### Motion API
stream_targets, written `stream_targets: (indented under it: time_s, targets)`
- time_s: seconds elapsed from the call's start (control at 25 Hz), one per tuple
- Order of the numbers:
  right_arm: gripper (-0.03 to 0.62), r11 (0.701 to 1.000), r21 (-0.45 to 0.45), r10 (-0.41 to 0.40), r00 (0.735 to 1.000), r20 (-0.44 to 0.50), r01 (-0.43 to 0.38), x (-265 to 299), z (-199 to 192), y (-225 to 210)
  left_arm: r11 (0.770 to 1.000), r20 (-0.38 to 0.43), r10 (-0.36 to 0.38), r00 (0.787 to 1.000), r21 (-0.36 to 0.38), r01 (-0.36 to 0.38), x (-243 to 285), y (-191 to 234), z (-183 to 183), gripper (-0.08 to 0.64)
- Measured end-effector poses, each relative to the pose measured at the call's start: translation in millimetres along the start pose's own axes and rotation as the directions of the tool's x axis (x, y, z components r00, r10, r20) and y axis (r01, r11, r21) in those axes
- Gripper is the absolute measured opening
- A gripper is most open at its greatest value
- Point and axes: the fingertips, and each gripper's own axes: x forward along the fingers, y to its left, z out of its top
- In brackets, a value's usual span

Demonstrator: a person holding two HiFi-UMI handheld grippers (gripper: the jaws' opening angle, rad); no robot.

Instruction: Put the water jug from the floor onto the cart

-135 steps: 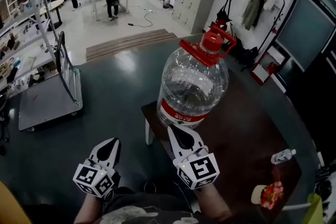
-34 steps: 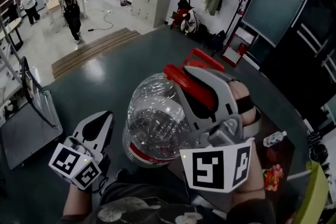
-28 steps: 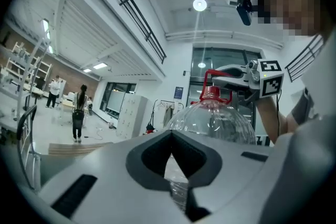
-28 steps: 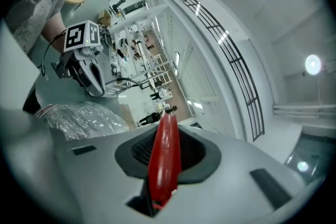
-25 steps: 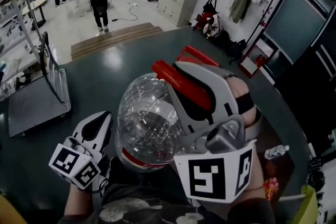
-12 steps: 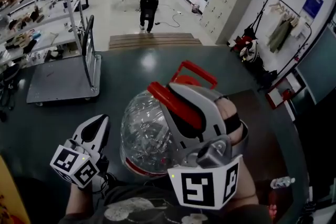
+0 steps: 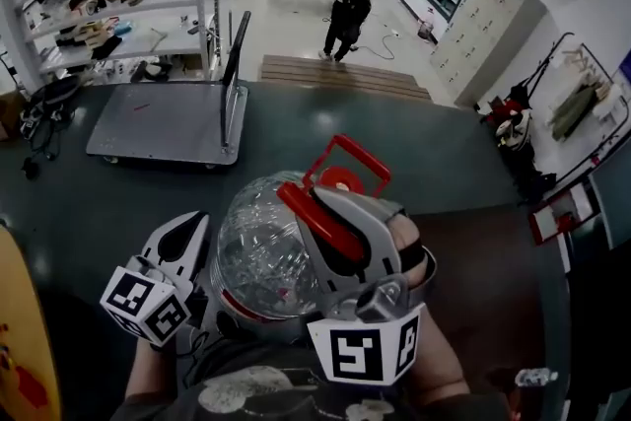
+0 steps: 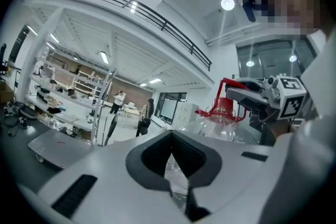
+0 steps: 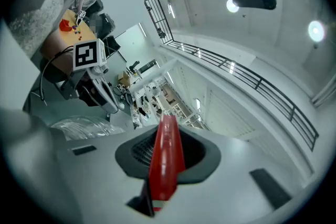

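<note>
I hold the clear water jug (image 7: 261, 256) in the air, well short of the cart (image 7: 158, 123). My right gripper (image 7: 314, 210) is clamped on its stiff red handle (image 9: 165, 162) (likely the safest hold). My left gripper (image 7: 187, 234), jaws together and empty, sits beside the bulky, probably slippery body.

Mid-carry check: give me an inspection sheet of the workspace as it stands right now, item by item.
Surface: dark floor; the flat cart stands ahead to the left.
Job's things: water jug carried off the floor, not yet on the cart.
Clutter: small bottle at lower right; loaded shelves behind the cart.
Grippers: right gripper shut on the jug's red handle; left gripper shut, empty, beside the jug.
Cables: dark tangle left of the cart, possibly cables.
Surroundings: person standing beyond the steps; lockers and coat rack at right.
</note>
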Motion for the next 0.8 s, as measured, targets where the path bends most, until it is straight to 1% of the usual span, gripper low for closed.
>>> stream_targets:
  time_s: [0.12, 0.24, 0.32, 0.4, 0.48, 0.56, 0.68, 0.8]
  targets:
    - [0.055, 0.998, 0.029, 0.058, 0.998, 0.025, -0.059, 31, 9, 28, 0.999, 0.012, 0.046, 0.999, -0.004, -0.046, -18, 32, 6, 0.008]
    - [0.055, 0.991, 0.045, 0.124, 0.991, 0.048, -0.126, 65, 16, 57, 0.995, 0.014, 0.101, 0.995, -0.026, -0.100, -35, 69, 8, 0.008]
    - [0.055, 0.987, 0.056, 0.146, 0.987, 0.066, -0.150, 82, 14, 73, 0.991, 0.018, 0.128, 0.992, -0.033, -0.127, -43, 86, 6, 0.008]
    - [0.055, 0.984, 0.073, 0.157, 0.984, 0.083, -0.163, 104, 19, 91, 0.990, 0.019, 0.141, 0.990, -0.029, -0.140, -52, 108, 5, 0.008]
    - [0.055, 0.981, 0.087, 0.165, 0.982, 0.092, -0.173, 135, 33, 112, 0.990, 0.017, 0.141, 0.990, -0.024, -0.141, -64, 139, 8, 0.008]
    - [0.054, 0.977, 0.102, 0.175, 0.980, 0.093, -0.184, 160, 40, 130, 0.990, 0.014, 0.140, 0.990, -0.021, -0.140, -73, 160, 8, 0.008]
    - [0.054, 0.967, 0.126, 0.214, 0.974, 0.076, -0.222, 194, 40, 155, 0.988, 0.010, 0.153, 0.988, -0.023, -0.153, -82, 185, 7, 0.008]
    - [0.054, 0.954, 0.145, 0.255, 0.965, 0.067, -0.262, 232, 37, 176, 0.981, 0.002, 0.190, 0.982, -0.049, -0.189, -85, 211, 7, 0.008]
